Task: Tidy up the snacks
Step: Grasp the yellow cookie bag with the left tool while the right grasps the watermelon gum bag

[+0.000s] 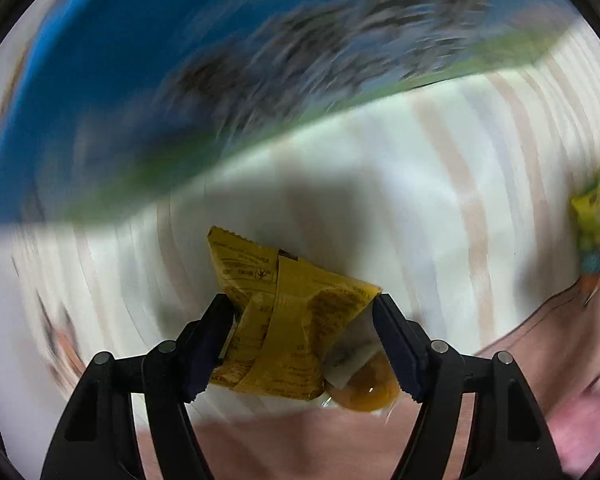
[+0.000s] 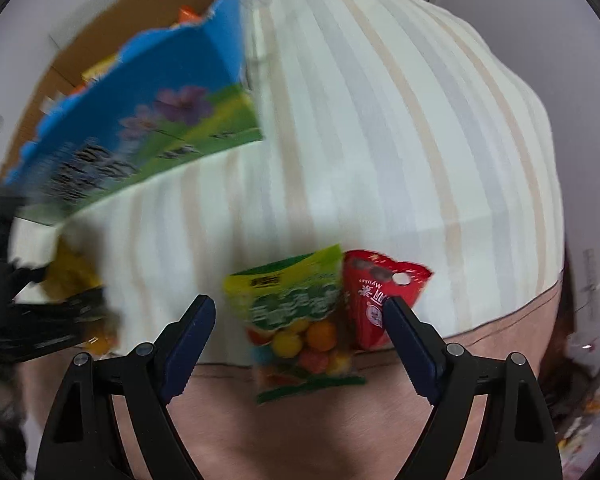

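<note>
Left gripper (image 1: 303, 312) nearest the lens: jaws around a yellow snack packet (image 1: 284, 320), both pads touching its edges, so pinching it. No earlier view to compare. Packet lies on the striped cloth (image 1: 420, 184) near the cloth's front edge, clear end with an orange-yellow piece poking over onto the pink surface (image 1: 300, 440).

Right gripper (image 2: 300, 308): jaws spread, nothing gripped. Between them a green candy bag (image 2: 296, 320) with coloured balls, lying across the cloth's front edge. Red packet (image 2: 374, 292) just beside it, touching or overlapping; right pad sits over its lower corner, contact unclear.

Blue-green printed box (image 2: 140, 120) stands at the cloth's far-left side, blurred; snacks visible inside.
</note>
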Motion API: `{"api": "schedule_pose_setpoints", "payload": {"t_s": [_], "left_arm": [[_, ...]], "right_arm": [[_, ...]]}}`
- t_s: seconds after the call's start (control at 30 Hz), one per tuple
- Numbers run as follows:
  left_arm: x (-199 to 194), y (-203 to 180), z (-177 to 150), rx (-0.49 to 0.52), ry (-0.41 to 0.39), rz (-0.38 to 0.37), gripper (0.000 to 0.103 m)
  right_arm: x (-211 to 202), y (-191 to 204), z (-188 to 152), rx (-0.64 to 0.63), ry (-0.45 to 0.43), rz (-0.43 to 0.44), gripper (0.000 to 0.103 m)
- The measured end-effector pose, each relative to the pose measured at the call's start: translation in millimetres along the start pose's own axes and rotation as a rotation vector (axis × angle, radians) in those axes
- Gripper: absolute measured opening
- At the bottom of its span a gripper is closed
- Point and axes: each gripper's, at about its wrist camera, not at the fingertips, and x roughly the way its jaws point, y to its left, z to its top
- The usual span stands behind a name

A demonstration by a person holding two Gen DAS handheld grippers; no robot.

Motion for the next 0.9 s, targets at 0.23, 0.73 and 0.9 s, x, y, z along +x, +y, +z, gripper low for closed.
{"api": "schedule_pose_setpoints", "payload": {"t_s": [0.23,0.73,0.9], "left_arm": [[19,50,-40,-0.372,0.075,-0.284,0.071],[38,31,-41,-0.355,0.029,-0.253,0.071],[29,23,-54,-0.344,-0.022,-0.209,0.064]], "right_arm": [[2,9,3,-0.060,0.072,0.094,0.090],[17,18,-7,0.005,0.131,0.129,0.089],[44,21,-16,-0.014,0.128,0.057,0.070]]}}
